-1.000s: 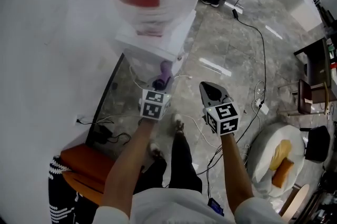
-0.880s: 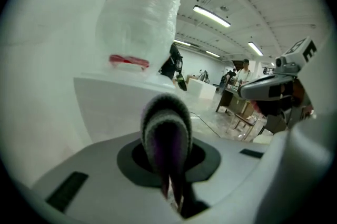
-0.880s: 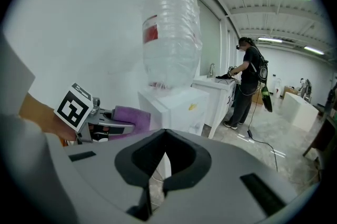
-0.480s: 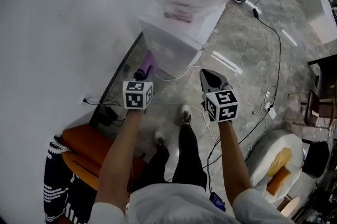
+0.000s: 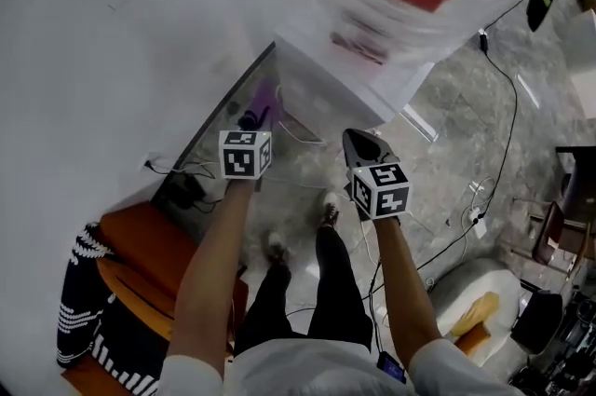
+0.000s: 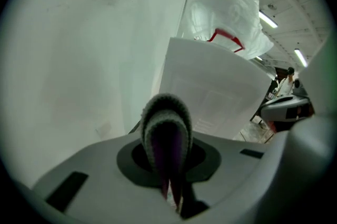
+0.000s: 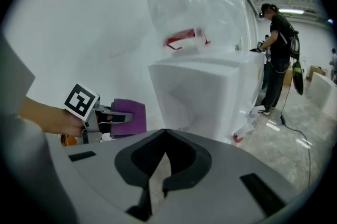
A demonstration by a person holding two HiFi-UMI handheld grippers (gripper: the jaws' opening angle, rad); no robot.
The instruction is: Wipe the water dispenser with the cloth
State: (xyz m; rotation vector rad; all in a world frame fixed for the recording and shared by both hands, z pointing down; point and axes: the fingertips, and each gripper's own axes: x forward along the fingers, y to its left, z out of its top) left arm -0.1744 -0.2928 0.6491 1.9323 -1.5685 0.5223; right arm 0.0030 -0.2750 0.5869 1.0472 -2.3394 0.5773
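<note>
**A:** What is the left gripper [image 6: 171,194] doing?

**B:** Its jaws are pinched on the purple cloth [image 6: 167,133]. In the left gripper view the cloth stands up between them as a folded loop with a grey edge.

**A:** And the right gripper [image 7: 157,178]?

**B:** Its jaws are drawn together with nothing in them. It is held level with the left one, further from the wall [image 5: 112,31].

**A:** Where is the cloth relative to the water dispenser [image 5: 326,91]?

**B:** The head view places it low, just beside the white side panel, between cabinet and wall. The right gripper view alone shows it side-on, but I cannot tell if it touches.

**A:** Anything else?

**B:** The plastic-wrapped bottle [image 7: 195,1] sits on top. Only the right gripper view shows a person [image 7: 276,54] standing beyond the dispenser.
</note>
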